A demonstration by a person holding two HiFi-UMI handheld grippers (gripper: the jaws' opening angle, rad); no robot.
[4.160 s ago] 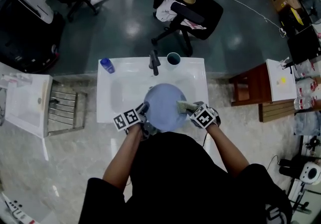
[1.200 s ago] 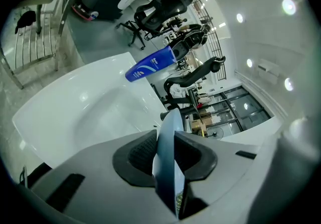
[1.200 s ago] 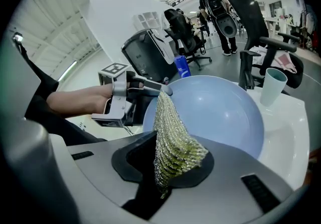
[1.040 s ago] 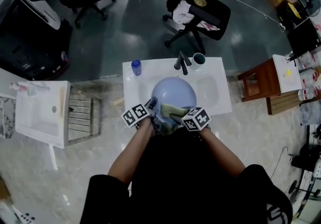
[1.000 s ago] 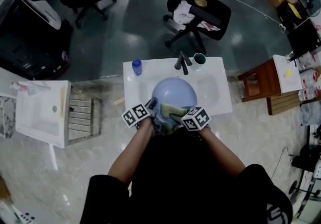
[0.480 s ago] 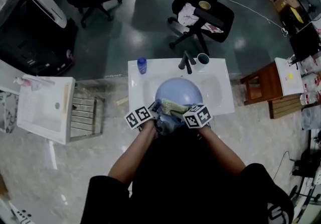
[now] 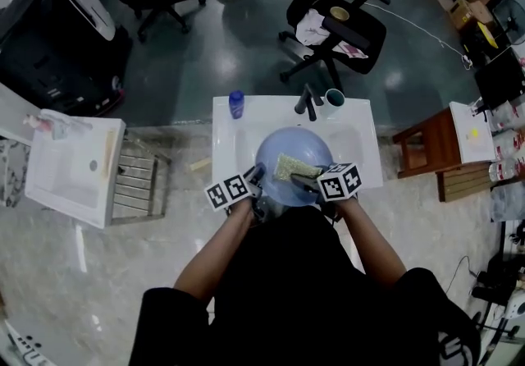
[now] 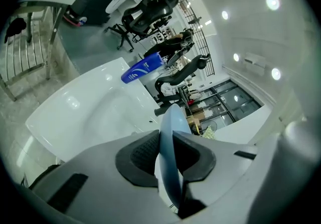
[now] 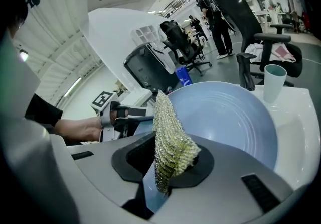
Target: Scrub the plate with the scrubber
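Over a white sink (image 7: 230,139), the left gripper (image 7: 255,173) has just been closing its jaws and pinches the near rim of a tilted blue plate (image 7: 287,147). To its right, the right gripper (image 7: 305,180) clamps a green-gold scrubber (image 7: 293,166) over the plate's face.

The pale blue round plate (image 7: 283,145) was held tilted over the white basin (image 7: 361,122), clamped edge-on at its near rim. The yellow-green mesh scrubber (image 7: 293,166) was pinched upright and held at the plate's ringed inner face, toward its near side.
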